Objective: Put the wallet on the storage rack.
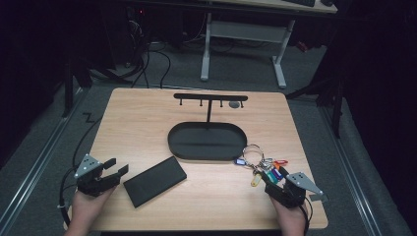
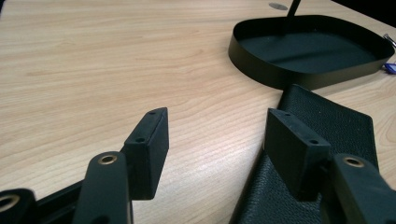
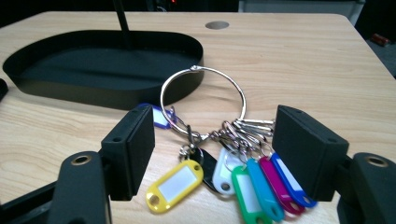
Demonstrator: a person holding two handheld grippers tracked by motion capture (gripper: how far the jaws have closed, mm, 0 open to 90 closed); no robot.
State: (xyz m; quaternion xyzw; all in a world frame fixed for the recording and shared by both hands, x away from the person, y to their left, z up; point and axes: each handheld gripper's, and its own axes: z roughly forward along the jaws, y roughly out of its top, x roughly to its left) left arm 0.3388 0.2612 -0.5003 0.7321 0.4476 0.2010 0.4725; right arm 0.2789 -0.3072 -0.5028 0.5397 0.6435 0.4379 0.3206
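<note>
A metal key ring (image 1: 253, 154) with several coloured tags (image 3: 252, 191) lies flat on the wooden table, just right of a black oval tray (image 1: 173, 142). A T-shaped hook stand (image 1: 210, 97) rises from the tray. My right gripper (image 1: 275, 175) is open at the table's front right, and the tags sit between its jaws without being clamped; the ring (image 3: 196, 68) lies just ahead. A flat black wallet (image 1: 154, 180) rests at front centre. My left gripper (image 1: 118, 165) is open beside the wallet's left end, and its right finger (image 2: 292, 140) hangs over the wallet (image 2: 331, 121).
The tray's wall (image 2: 303, 74) stands beyond the wallet. A round grommet hole (image 1: 234, 104) marks the table's far side. A white desk frame (image 1: 246, 34) and cables on the floor lie behind the table. Bare wood spreads across the left half (image 1: 133, 123).
</note>
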